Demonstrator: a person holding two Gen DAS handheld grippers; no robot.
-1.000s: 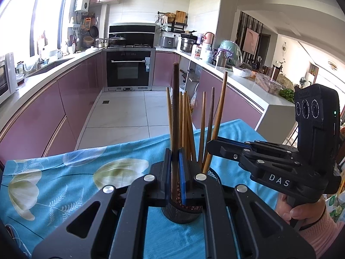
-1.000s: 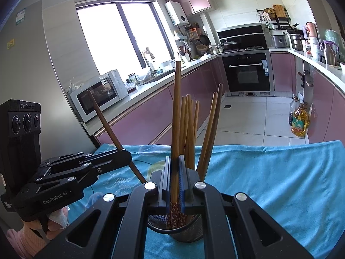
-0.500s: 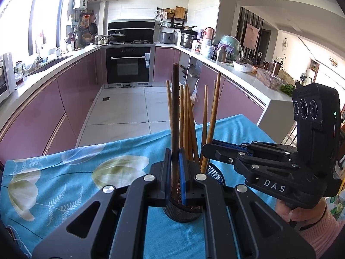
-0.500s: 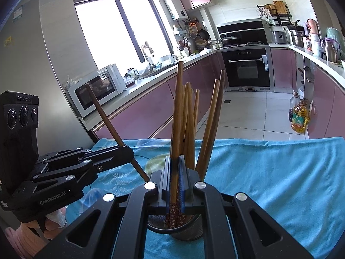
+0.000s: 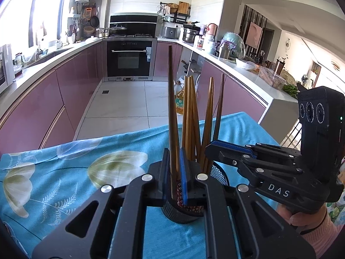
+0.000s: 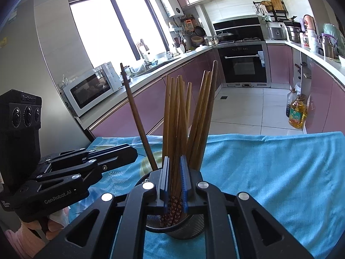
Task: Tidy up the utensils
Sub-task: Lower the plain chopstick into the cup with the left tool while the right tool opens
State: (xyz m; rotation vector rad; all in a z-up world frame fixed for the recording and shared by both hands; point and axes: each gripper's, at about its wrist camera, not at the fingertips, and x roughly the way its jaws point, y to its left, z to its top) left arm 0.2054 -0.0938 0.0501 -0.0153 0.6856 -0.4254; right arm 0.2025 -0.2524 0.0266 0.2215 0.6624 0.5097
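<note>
The chopsticks [image 5: 189, 116] are all standing in the black mesh holder [image 5: 217, 172], fanning out a bit, and that holder is sitting on the surface with the blue flowery cloth [image 5: 64, 172] over it. You're holding one dark chopstick [image 5: 171, 108] with your left gripper [image 5: 174, 172]; its fingers are pinched narrow around the stick, which is pointing nearly straight up with its lower end down inside the holder. From the other camera that same stick [image 6: 138, 118] is leaning away from the bunch [image 6: 183, 118], off toward the left gripper [image 6: 129, 153]. Your right gripper [image 6: 175, 179] is sitting right over the holder [image 6: 185, 226] too, fingers close together with the patterned ends of a couple of chopsticks between the blue pads, but I honestly can't tell whether they're actually squeezing them or just straddling them. In the left view the right gripper [image 5: 213, 149] is coming in from the side, just beside the bunch. Behind all that there's the pink-cabinet kitchen, with the oven [image 5: 129, 60] at the far end, a microwave [image 6: 90, 88] on the counter and a bottle of oil [image 6: 297, 114] on the floor.
</note>
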